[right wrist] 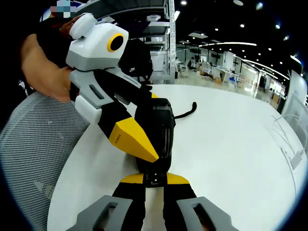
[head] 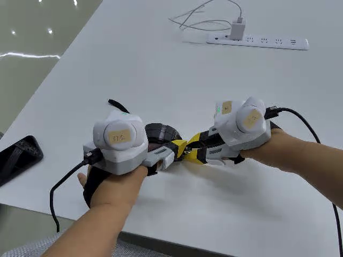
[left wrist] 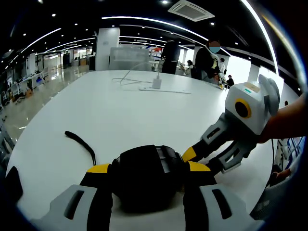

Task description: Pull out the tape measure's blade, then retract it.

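In the head view, a black tape measure (head: 161, 133) lay on the white worktop (head: 161, 64), near its front edge. The left gripper (head: 170, 156) reached the tape measure from the near left and the right gripper (head: 199, 152) met it from the right, their yellow tips almost touching. A dark phone (head: 19, 156) lay well to the left of the tape measure, and a power strip (head: 262, 40) with a white charger (head: 237, 27) plugged in lay far beyond it. In the left gripper view, the jaws were clamped on the tape measure's round case, one on each side. A black strap (left wrist: 82, 142) curled away on the worktop just left of the case, and the right gripper came in against the case from the right. In the right gripper view, the jaws stood close together, pinched on the small blade tip (right wrist: 155, 179) at the near end of the tape measure. Hardly any blade showed outside the case. The left gripper held the case from the left, and a grey mesh chair (right wrist: 33, 154) stood off the worktop to the left of the tape measure.
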Demonstrator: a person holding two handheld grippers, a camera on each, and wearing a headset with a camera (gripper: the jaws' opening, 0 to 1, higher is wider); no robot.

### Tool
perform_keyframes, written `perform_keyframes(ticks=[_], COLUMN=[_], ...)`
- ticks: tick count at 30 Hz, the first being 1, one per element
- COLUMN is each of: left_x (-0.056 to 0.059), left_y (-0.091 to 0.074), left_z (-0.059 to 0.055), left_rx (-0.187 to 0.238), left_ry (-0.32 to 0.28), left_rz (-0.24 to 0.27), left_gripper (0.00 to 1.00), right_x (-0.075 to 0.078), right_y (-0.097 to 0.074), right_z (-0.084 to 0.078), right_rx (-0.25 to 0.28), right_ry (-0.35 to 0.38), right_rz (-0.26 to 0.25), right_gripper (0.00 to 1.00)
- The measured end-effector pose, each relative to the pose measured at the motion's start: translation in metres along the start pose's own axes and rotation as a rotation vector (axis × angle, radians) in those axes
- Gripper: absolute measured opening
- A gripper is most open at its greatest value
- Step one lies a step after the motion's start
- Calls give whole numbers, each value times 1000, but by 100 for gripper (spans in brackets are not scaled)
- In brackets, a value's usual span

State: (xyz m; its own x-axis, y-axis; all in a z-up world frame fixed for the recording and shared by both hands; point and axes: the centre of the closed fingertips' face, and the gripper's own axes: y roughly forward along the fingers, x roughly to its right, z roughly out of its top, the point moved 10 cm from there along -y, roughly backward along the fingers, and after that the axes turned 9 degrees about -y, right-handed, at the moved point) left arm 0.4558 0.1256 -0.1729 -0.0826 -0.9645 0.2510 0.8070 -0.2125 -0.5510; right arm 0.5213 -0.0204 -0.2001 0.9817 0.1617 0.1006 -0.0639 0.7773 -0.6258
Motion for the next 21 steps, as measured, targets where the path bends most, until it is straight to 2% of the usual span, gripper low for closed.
perform_keyframes(ticks=[8,12,18,21], left_x=[0,-2,-1,0], left_y=[-1,-1,0,0], left_z=[0,1,3,5], left_rx=[7,11,13,18], left_ry=[-6,-31,14,57], left_rz=[-2,-15,-25,-30], left_gripper=[56,57,58,58], right_x=[0,1,0,3], right_y=[-1,-1,-1,-5], right_z=[0,0,0,-4], right_rx=[2,4,-12,-20], right_ry=[10,11,-3,27], right_rz=[0,-6,-9,-31], right_gripper=[10,11,12,17])
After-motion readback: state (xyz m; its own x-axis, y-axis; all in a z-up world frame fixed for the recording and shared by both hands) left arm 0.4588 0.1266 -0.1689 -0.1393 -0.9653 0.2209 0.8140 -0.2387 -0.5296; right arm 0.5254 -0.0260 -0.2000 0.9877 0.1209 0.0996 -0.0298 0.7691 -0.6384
